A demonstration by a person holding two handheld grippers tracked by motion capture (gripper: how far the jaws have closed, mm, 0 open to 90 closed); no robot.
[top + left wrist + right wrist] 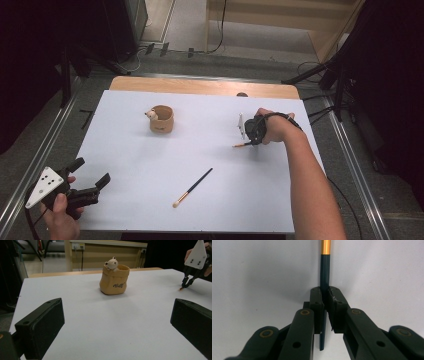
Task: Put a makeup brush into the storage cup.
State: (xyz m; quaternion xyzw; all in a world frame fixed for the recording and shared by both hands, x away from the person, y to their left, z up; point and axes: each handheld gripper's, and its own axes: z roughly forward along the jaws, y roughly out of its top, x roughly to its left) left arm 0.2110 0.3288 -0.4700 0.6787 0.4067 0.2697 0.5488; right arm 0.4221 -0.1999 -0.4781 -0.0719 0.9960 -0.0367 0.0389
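Note:
A dark-handled brush (325,270) with a gold ferrule lies on the white table top, and my right gripper (325,293) is shut on its handle. From above, that gripper (250,141) points down at the right side of the table, with the brush's orange end (239,145) poking out to the left. A second brush (192,187) lies loose near the front middle. My left gripper (92,171) is held open at the front left corner with nothing between its jaws. It (117,307) faces a tan sack-shaped pot (114,281) with a small bear on its rim.
The pot (161,120) stands at the back left of the white table top (200,150). A wooden strip (200,86) runs along the far edge. Metal rails flank the table, and cables and stand legs lie on the floor beyond.

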